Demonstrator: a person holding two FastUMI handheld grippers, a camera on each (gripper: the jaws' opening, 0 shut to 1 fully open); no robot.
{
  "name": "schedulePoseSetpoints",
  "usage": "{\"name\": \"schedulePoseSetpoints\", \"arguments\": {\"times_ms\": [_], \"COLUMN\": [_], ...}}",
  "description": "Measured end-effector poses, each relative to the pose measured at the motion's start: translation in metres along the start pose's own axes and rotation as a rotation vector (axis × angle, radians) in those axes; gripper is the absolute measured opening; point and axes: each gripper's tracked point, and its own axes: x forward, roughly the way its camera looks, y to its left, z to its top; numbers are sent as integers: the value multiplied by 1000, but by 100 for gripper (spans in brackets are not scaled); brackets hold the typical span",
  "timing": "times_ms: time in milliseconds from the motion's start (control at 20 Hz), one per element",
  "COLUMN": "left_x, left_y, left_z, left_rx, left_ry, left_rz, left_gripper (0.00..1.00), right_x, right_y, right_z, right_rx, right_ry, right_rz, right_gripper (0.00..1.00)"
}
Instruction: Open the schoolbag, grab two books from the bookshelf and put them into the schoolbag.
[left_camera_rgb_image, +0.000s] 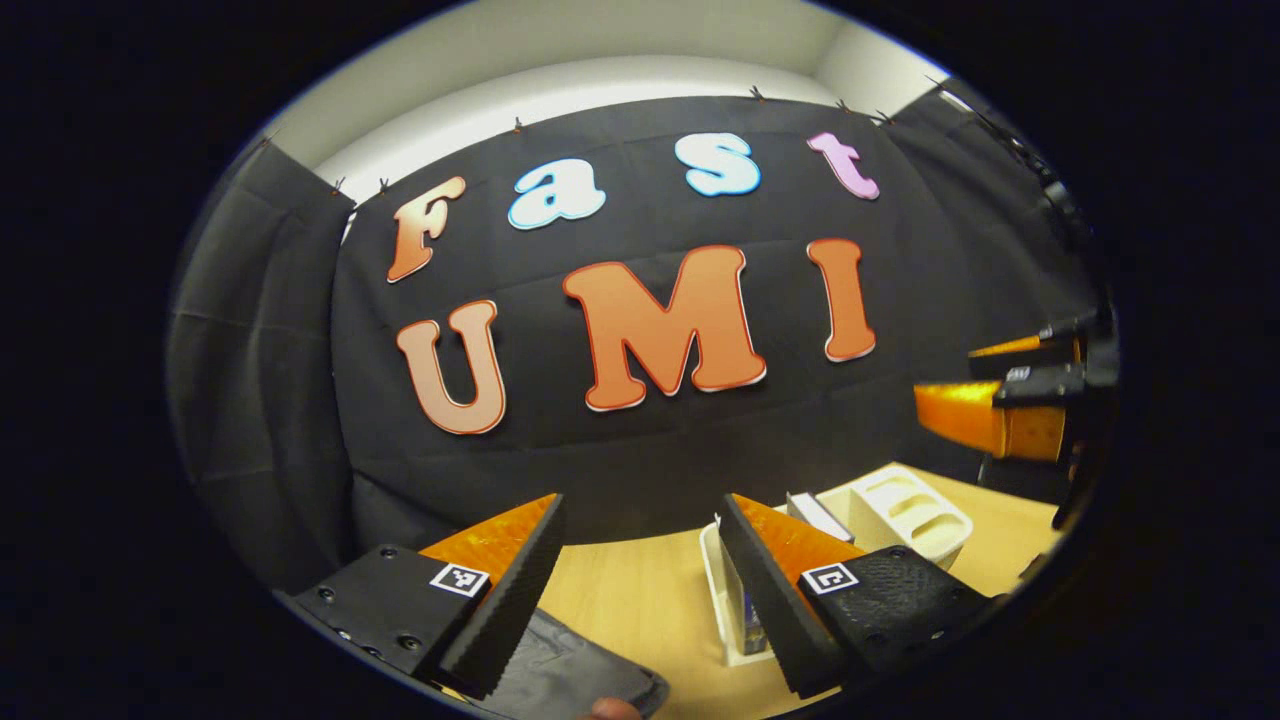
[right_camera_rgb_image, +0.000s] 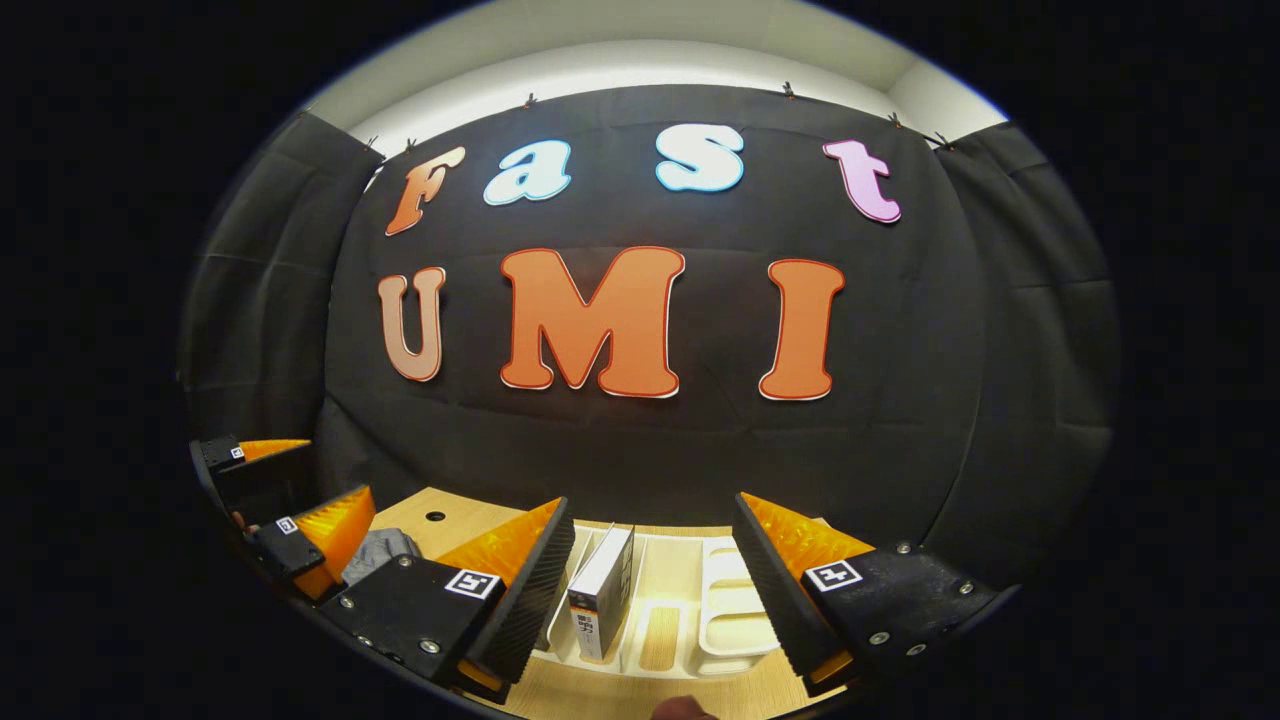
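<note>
1. The left hand-held gripper (left_camera_rgb_image: 640, 590) hangs above the table (left_camera_rgb_image: 640, 600) with its jaws wide apart and nothing between them. The schoolbag (left_camera_rgb_image: 560, 675) lies just below, a dark fabric corner at the bottom of the left gripper view.
2. The right hand-held gripper (right_camera_rgb_image: 655, 590) is likewise spread open and empty, aimed at the white bookshelf (right_camera_rgb_image: 725, 610), where one book (right_camera_rgb_image: 603, 590) stands upright in a slot, leaning slightly.
3. Judging from the task, the bag looks untouched, so opening it is probably the step in hand. The left hand-held gripper should tip down to bring the bag's top into sight before closing, since neither zip nor flap can be made out here.
4. A pinch on a loose fabric edge or puller would likely serve better than a grab at the body of the bag; the soft cloth may bunch.
5. The right gripper view gives the bookshelf head-on, with its empty slots; the left gripper view gives it side-on, partly behind a finger, and shows the other gripper at the right edge.
6. A second book cannot be picked out for certain.
</note>
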Motion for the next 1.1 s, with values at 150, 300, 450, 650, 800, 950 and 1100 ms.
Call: {"name": "schedulePoseSetpoints", "arguments": {"times_ms": [150, 300, 450, 650, 800, 950, 1100], "left_x": [-8, -15, -26, -36, -52, -64, -74], "left_y": [11, 20, 21, 21, 18, 18, 13], "left_z": [-29, -62, -97, -150, -191, -233, -268], "left_rx": [120, 236, 349, 485, 575, 652, 722], "left_ry": [59, 120, 180, 265, 329, 414, 471], "left_rz": [27, 52, 60, 51, 33, 19, -4], "left_gripper": [98, 98, 97, 97, 97, 97, 97], "right_x": [9, 18, 25, 29, 31, 32, 34], "right_y": [-7, -13, -17, -19, -16, -20, -23], "right_z": [-1, -3, -9, -20, -25, -31, -34], "right_rx": [-9, -15, -34, -43, -43, -52, -40], "right_ry": [-4, -11, -17, 6, 16, 27, 34], "right_rz": [0, 9, 25, 53, 77, 80, 79], "right_gripper": [95, 95, 95, 95, 95, 95, 95]}}
